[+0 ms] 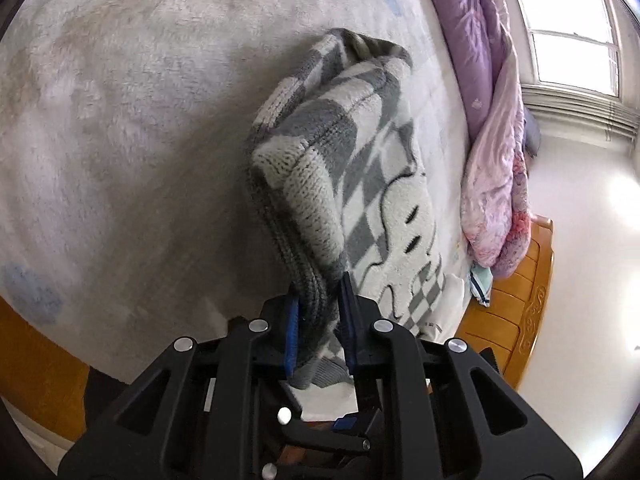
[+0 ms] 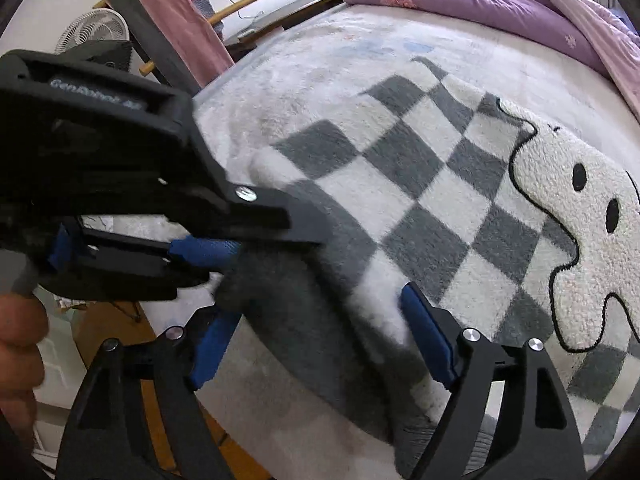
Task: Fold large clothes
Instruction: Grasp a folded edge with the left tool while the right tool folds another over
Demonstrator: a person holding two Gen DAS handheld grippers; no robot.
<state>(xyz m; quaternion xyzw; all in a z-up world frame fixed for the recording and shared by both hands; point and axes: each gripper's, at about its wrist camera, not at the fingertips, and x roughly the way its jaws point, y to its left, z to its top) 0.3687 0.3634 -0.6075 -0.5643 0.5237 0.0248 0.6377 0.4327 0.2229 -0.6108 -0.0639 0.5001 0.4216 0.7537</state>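
My left gripper (image 1: 318,320) pinches the checkered sweater (image 1: 340,168) hem at lower centre to lift it, while my right gripper (image 2: 316,340) gapes empty around that edge.

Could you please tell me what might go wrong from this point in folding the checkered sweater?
The left tool pinches only the ribbed edge of the grey-and-white checkered knit sweater, so the hanging bulk could pull it free. The right tool is open around a thick fold and may close on uneven layers. The purple quilt lies close by and could snag.
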